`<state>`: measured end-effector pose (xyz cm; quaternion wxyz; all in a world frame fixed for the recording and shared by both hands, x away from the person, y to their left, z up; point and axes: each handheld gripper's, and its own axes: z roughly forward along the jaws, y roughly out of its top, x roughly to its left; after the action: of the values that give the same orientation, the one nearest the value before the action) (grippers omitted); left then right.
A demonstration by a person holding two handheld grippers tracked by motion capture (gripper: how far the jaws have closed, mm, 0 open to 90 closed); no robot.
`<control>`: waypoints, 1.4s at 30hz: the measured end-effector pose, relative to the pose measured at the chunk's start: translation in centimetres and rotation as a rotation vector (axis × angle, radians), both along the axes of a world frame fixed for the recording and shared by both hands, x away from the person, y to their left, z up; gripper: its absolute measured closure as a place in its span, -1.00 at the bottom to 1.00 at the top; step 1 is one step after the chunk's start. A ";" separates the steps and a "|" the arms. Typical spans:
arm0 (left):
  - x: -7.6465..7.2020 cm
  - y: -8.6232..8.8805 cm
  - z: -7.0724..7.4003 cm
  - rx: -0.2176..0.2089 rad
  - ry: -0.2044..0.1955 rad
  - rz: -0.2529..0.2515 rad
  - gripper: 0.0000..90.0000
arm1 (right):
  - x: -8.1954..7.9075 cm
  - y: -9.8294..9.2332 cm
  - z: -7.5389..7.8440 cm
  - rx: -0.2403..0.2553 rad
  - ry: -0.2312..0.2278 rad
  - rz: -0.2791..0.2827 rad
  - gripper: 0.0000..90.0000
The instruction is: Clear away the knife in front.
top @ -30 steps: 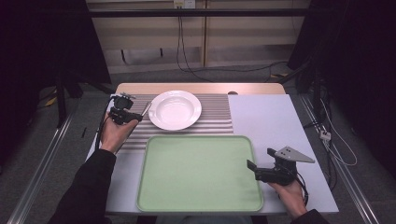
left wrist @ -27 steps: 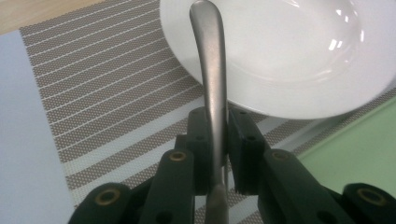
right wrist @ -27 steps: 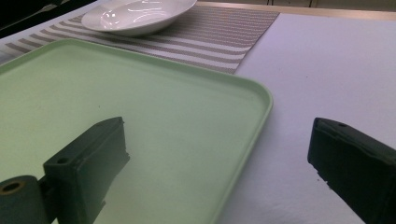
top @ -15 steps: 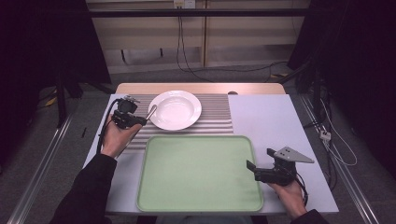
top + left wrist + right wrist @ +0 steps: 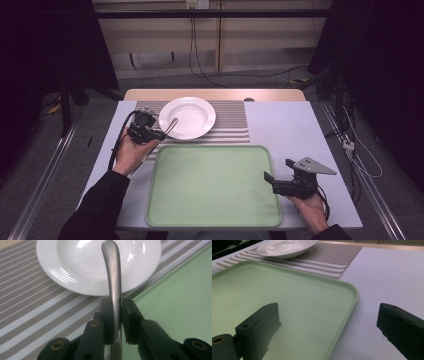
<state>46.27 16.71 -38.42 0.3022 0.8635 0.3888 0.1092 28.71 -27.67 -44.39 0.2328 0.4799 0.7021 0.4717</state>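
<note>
Tray nearest me: pale green, shallow rim, nothing lying in it. It sits on the white surface, its far edge just beside a striped placemat.

My right gripper rests at the tray's right edge, low over the surface. In the right gripper view my jaws stand wide apart with nothing between them; one jaw hangs over the green tray floor, the other over the bare white surface beyond the rim.

My left gripper is off the tray's far left corner, above the placemat, carried in my left hand. Jaws closed on a metal utensil handle: in the left gripper view both pads press its flat sides, the handle standing straight up between them and running forward. Which utensil it is I cannot tell; the working end is behind the jaws and hidden.

The free end of the handle reaches over the near left rim of a white plate. Whether it touches the rim I cannot tell.

The plate is deep, glossy, holding nothing. It stands on the placemat at the far side, beyond the tray and well apart from my right gripper.
</note>
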 end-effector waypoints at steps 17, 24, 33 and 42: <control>-2.2 -2.6 -0.1 -0.023 0.027 -0.027 0.78 | 0.0 0.0 0.0 0.000 -0.001 0.003 -0.90; -3.2 -3.7 -0.4 -0.028 0.039 -0.059 0.78 | 0.0 0.1 0.0 -0.001 -0.002 0.002 -0.90; -4.4 -5.0 -0.5 -0.031 0.050 -0.085 0.78 | 0.0 0.1 0.0 0.004 -0.001 0.004 -0.90; -5.1 -6.0 -1.3 -0.007 0.075 -0.096 0.78 | 0.0 0.1 0.0 -0.001 0.002 0.006 -0.90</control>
<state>41.12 10.74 -39.70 0.2951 0.8836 0.3585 0.0608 28.73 -27.53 -44.42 0.2312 0.4781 0.7039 0.4716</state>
